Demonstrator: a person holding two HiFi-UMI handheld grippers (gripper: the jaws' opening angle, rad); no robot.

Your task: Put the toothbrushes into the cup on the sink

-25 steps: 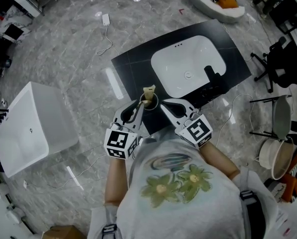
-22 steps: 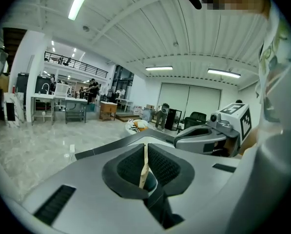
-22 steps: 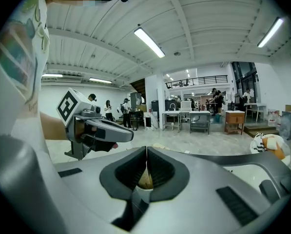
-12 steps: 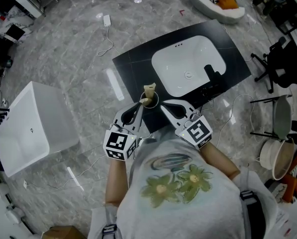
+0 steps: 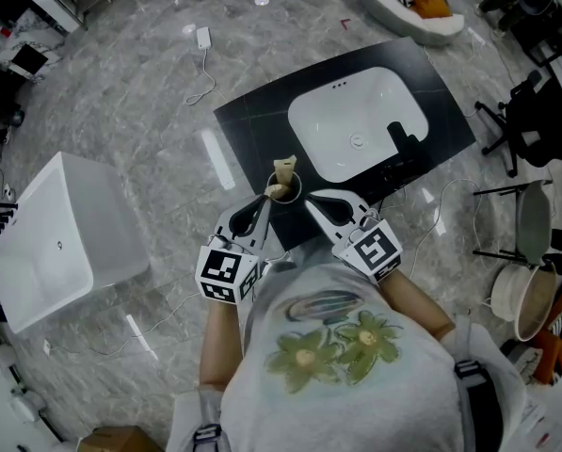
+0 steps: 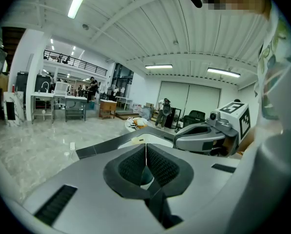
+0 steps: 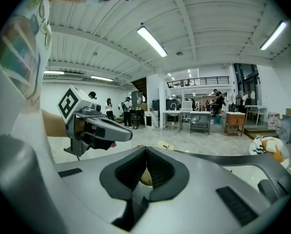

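Looking down past the person's grey shirt (image 5: 332, 347) at 6 o'clock, the head view shows both arms reaching toward 12 o'clock, each hand holding a tool. The left tool (image 5: 265, 200) is fully closed: its own view shows the two dark pads pressed flat together with nothing between them. The right tool (image 5: 312, 196) is closed the same way, pad against pad and empty. Their tips lie close together, the left at 8 o'clock of the cup (image 5: 282, 192) and the right at 4 o'clock of it, both just beside its rim; whether either touches it cannot be told.

The cup stands upright at the near edge of the black counter (image 5: 252, 130), at 7 o'clock of the white sink (image 5: 356, 111). The toothbrushes (image 5: 283, 169) are in the cup, with pale ends rising above its rim toward 12 o'clock; how many there are cannot be made out. A black faucet (image 5: 400, 141) sits at 4 o'clock of the sink.

Farther out on the grey marble floor (image 5: 120, 92), a white box (image 5: 55, 238) lies at 9 o'clock, well apart from the counter, and a white cable (image 5: 201, 73) trails at 11 o'clock.
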